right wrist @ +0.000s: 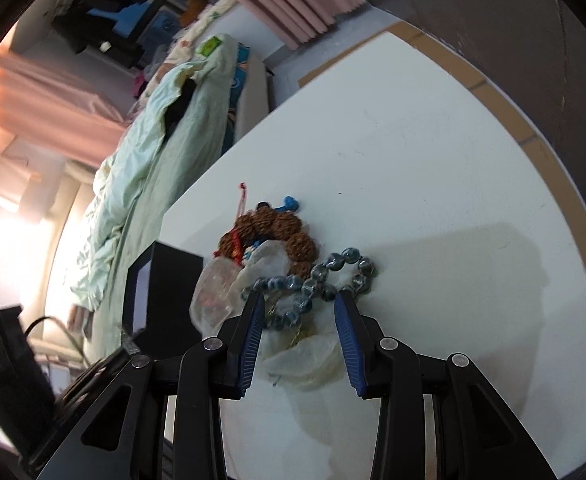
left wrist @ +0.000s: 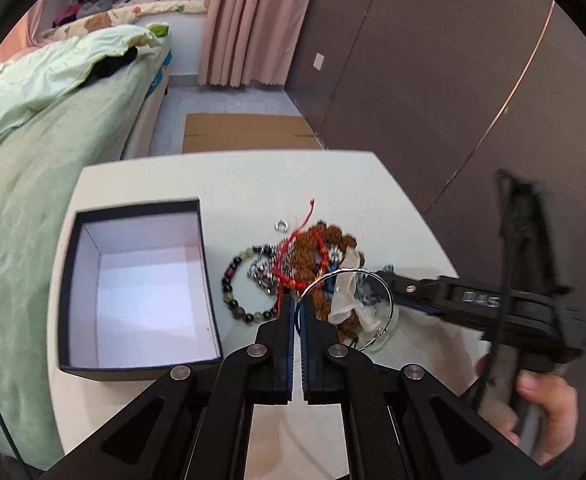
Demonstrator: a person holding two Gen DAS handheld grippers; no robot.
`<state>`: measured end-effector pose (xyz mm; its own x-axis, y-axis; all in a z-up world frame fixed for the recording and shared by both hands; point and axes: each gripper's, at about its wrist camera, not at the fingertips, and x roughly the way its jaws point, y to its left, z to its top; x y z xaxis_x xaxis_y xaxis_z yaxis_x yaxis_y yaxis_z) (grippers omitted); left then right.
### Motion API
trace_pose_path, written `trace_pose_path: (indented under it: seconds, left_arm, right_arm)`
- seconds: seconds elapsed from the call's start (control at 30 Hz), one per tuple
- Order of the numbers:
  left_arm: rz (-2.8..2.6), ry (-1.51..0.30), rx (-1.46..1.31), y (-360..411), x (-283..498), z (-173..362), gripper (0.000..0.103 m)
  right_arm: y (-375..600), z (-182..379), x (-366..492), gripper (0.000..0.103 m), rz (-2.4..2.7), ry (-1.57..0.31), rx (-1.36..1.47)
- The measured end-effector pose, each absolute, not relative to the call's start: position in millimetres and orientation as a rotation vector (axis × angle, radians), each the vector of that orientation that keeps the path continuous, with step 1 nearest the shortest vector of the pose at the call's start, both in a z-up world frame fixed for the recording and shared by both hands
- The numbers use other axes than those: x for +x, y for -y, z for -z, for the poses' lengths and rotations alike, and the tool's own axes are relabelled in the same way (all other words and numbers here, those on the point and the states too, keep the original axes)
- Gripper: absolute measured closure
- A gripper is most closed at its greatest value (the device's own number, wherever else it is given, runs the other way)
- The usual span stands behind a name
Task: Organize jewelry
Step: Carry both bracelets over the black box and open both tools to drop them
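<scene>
My left gripper [left wrist: 296,303] is shut on the left edge of a thin silver bangle [left wrist: 391,298], which hangs tilted just above the jewelry pile. The pile on the white table [left wrist: 233,168] holds a brown bead bracelet [left wrist: 305,248], a red string bracelet [left wrist: 293,240], a dark and green bead bracelet [left wrist: 229,280] and a small silver ring [left wrist: 281,225]. An open black box [left wrist: 133,208], white inside, stands left of the pile. My right gripper [right wrist: 299,312] is open, its fingers either side of a blue-grey bead bracelet [right wrist: 317,276] on a clear bag [right wrist: 217,288].
A bed with a green quilt [left wrist: 33,160] runs along the table's left side. Flat cardboard [left wrist: 245,132] lies on the floor beyond the table, and a dark wall [left wrist: 453,80] is to the right. A hand [left wrist: 545,408] holds the right gripper at the right edge.
</scene>
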<state>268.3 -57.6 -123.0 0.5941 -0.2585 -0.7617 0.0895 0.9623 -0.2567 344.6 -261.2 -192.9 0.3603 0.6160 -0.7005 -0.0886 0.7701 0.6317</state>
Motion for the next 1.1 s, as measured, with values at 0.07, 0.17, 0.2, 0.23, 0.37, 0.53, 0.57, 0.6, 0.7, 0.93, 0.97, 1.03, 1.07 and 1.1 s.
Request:
trace_pose_path:
  seconds: [0.07, 0.17, 0.2, 0.23, 0.37, 0.53, 0.57, 0.6, 0.7, 0.93, 0.97, 1.03, 1.07, 1.1]
  left_arm:
    - [0.202, -0.899, -0.202, 54, 267, 116, 0.101]
    - [0.191, -0.872, -0.205, 45, 266, 105, 0.101]
    - [0.185, -0.864, -0.207, 40, 265, 101, 0.101]
    - [0.181, -0.857, -0.209, 36, 265, 100, 0.101]
    - [0.155, -0.835, -0.222, 18, 264, 91, 0.101]
    - [0.118, -0.827, -0.25, -7, 266, 88, 0.101]
    - [0.111, -0.828, -0.255, -11, 266, 88, 0.101]
    - [0.106, -0.827, -0.261, -16, 267, 88, 0.101]
    - [0.082, -0.841, -0.286, -29, 269, 91, 0.101]
    - [0.039, -0.923, -0.367, -52, 278, 109, 0.101]
    - [0.036, -0.933, -0.379, -54, 279, 112, 0.101]
    - [0.031, -0.955, -0.409, -59, 281, 117, 0.101]
    - [0.032, -0.97, -0.427, -62, 283, 120, 0.101]
    - [0.032, -0.984, -0.44, -64, 283, 122, 0.1]
  right_arm:
    - [262, 197, 348, 0.078, -0.465, -1.127, 0.578]
    - [264, 199, 351, 0.092, -0.456, -1.136, 0.615]
    - [264, 196, 350, 0.092, -0.456, -1.122, 0.616]
    - [265, 190, 348, 0.092, -0.462, -1.103, 0.616]
    - [261, 166, 341, 0.092, -0.488, -1.047, 0.606]
    - [252, 130, 334, 0.092, -0.519, -0.973, 0.575]
    - [250, 124, 332, 0.092, -0.524, -0.962, 0.571]
    - [248, 117, 331, 0.092, -0.533, -0.949, 0.567]
    - [240, 98, 326, 0.092, -0.554, -0.914, 0.545]
    - [216, 65, 316, 0.092, -0.611, -0.868, 0.493]
    - [214, 63, 314, 0.092, -0.618, -0.867, 0.487]
    - [205, 60, 314, 0.092, -0.63, -0.868, 0.472]
    - [201, 60, 312, 0.092, -0.635, -0.87, 0.467]
    - [197, 60, 312, 0.092, -0.642, -0.874, 0.461]
